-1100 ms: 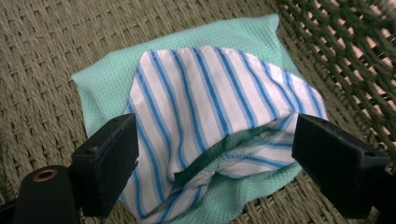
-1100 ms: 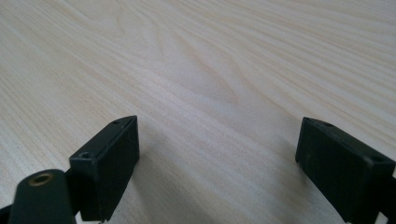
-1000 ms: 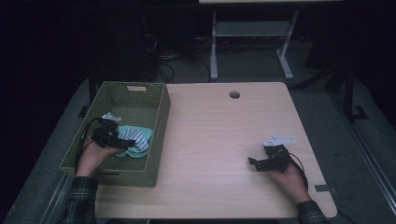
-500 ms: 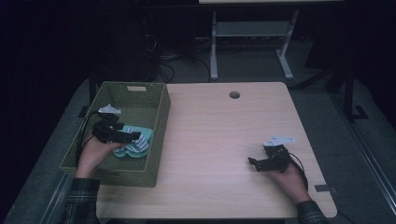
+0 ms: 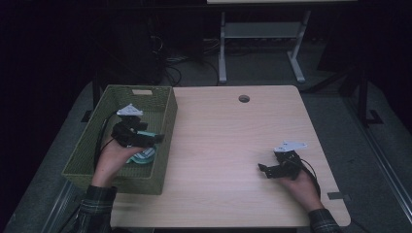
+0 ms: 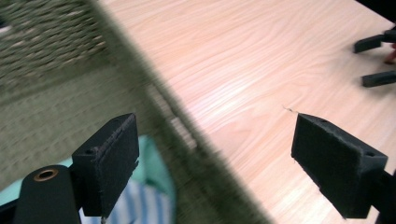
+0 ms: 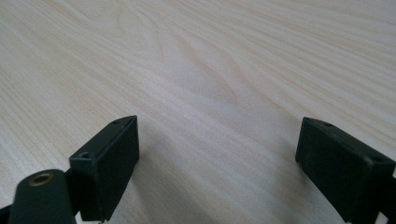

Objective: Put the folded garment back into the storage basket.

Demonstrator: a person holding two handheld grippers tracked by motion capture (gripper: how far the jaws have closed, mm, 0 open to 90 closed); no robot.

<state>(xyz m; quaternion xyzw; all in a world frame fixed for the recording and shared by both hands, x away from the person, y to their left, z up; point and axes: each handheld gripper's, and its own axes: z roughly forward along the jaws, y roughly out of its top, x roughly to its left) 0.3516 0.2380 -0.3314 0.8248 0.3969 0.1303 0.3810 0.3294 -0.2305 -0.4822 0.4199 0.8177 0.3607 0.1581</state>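
Observation:
A green woven basket [image 5: 168, 114] stands on the left part of the wooden table [image 5: 228, 145]. In it lies a teal cloth with blue and white stripes [image 5: 144, 156]. My left gripper [image 5: 154, 139] hovers open over the basket's right wall, above the cloth, with nothing between its jaws. In the left gripper view, the left gripper [image 6: 229, 158] frames the basket wall [image 6: 46, 42], a corner of the cloth [image 6: 140, 205] and bare table. My right gripper [image 5: 264, 171] rests low near the table's right front, open and empty; the right gripper [image 7: 229, 163] has plain wood under it.
A round cable hole [image 5: 244, 98] sits near the table's far edge. Behind the table a white metal stand [image 5: 262, 36] and cables lie on the dark floor. The right gripper [image 6: 376, 60] appears far off in the left gripper view.
My left gripper has lifted a little and shifted right, from over the cloth toward the basket's right wall. The cloth stays in the basket. The right gripper has not moved.

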